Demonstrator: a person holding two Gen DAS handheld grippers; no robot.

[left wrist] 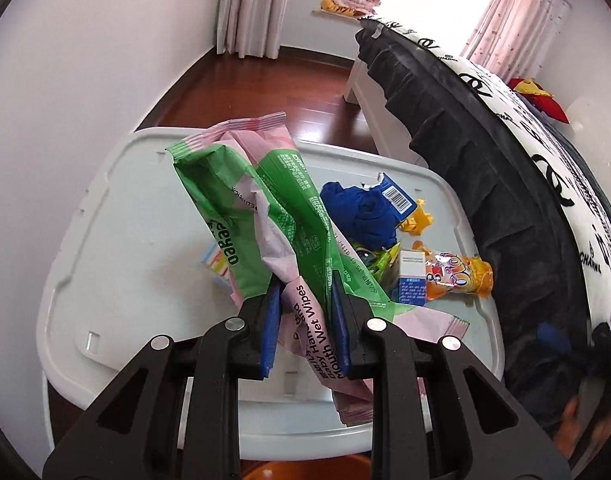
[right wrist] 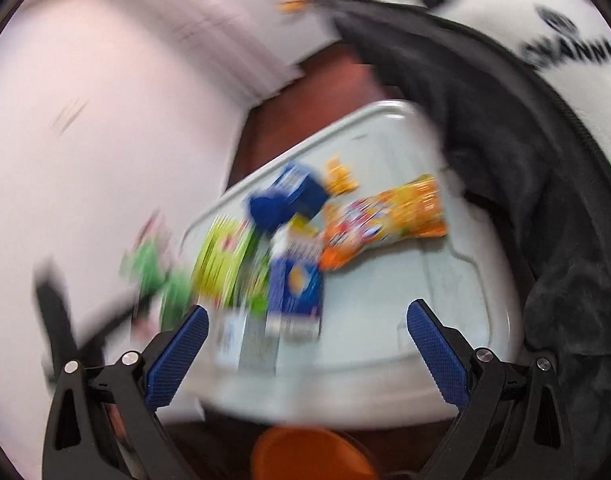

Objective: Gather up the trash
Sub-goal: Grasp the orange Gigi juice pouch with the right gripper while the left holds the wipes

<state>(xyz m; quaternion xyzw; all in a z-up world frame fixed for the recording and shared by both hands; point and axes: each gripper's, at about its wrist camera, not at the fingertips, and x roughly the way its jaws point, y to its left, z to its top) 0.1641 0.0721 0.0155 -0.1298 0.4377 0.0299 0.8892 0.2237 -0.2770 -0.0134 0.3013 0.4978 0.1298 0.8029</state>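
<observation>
Clearly the left claw (left wrist: 305,308) pinched the wipes pack (left wrist: 265,208), held above the desk (left wrist: 125,220), its long axis running away toward the far edge. Bare surface lay left; wrappers (left wrist: 457,276) crowded the right, near the bed (left wrist: 505,160). Spread wide, the right claw (right wrist: 307,332) hovered over the blurred near edge.

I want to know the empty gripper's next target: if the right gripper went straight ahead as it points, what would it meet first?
Probably the blue-and-white carton on the white lid, ahead between the right gripper's open fingers; motion blur leaves depth unclear.
</observation>
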